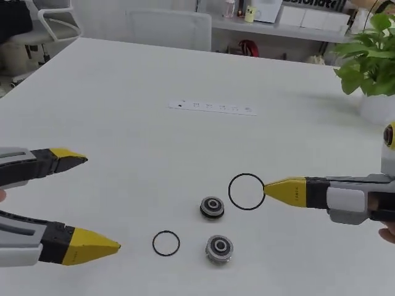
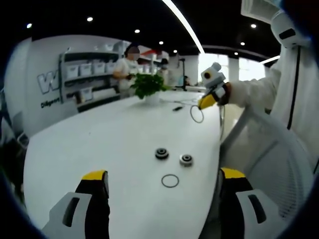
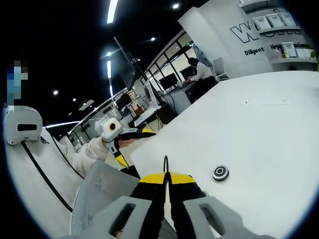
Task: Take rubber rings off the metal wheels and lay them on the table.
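Two rubber rings are off the wheels, as far as the pictures show. One loose ring (image 1: 153,243) lies flat on the table (image 1: 185,74) at the lower middle of the head view, just left of the lower wheel (image 1: 219,248). The held ring (image 1: 229,192) is pinched by its right edge in the right gripper (image 1: 266,190), whose fingers are pressed together on it. It sits just right of and above the upper wheel (image 1: 212,208).

Both metal wheels lie flat, close together but apart, with their hubs facing up. The upper one has a dark outer edge, but I cannot tell whether either wheel carries another ring. What plainly remains is setting the held ring down.

A ring has no long axis, so its plane is what counts. In the head view the held ring shows as a nearly full circle, its open face toward the camera. In the right gripper view it is edge-on, a thin dark line rising straight out from the fingertips. It looks tilted and clear of the table, so it would have to be brought flat.

At lower left of the head view the left gripper (image 1: 99,203) has its fingers spread wide and holds nothing, pointing toward the loose ring.
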Motion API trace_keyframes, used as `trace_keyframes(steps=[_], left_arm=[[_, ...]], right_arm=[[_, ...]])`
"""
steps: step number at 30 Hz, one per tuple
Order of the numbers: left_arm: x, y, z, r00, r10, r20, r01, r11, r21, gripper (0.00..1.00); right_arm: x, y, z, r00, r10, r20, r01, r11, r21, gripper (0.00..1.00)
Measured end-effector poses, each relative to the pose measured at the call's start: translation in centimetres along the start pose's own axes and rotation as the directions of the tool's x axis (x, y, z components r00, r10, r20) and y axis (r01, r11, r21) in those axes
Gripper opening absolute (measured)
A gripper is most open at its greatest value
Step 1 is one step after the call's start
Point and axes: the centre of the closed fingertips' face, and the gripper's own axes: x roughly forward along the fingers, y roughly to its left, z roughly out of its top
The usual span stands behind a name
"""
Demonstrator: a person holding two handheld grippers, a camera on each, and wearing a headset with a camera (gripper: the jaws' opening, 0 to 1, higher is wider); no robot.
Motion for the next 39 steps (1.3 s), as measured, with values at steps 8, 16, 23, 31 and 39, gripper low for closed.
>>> trace_keyframes(steps=[8, 16, 23, 31, 39], left_arm=[[-1.5, -0.7, -1.1, 0.9997, 0.023, -0.005, -0.023, 0.999, -0.023, 0.93], [-3.2, -0.8, -2.0, 0.9984, 0.056, -0.013, -0.056, 0.998, -0.042, 0.92], [-4.3, -0.7, -2.7, 0.997, 0.077, -0.008, -0.078, 0.995, -0.06, 0.92], [-5.0, -0.4, -3.0, 0.9956, 0.093, 0.005, -0.093, 0.993, -0.08, 0.92], [-4.8, -0.4, -2.9, 0.9967, 0.08, 0.013, -0.078, 0.994, -0.082, 0.92]], right_arm=[[1.7, 0.5, 0.5, 0.9996, 0.025, -0.012, -0.026, 1.0, -0.017, 0.0], [3.8, 1.1, 0.4, 0.9979, 0.055, -0.032, -0.056, 0.998, -0.024, 0.0], [5.3, 1.2, -0.3, 0.9956, 0.068, -0.064, -0.07, 0.997, -0.02, 0.0], [6.3, 0.4, -1.2, 0.9952, 0.054, -0.082, -0.053, 0.999, 0.003, 0.0], [7.4, 0.4, -2.3, 0.9924, 0.055, -0.11, -0.053, 0.998, 0.021, 0.0]])
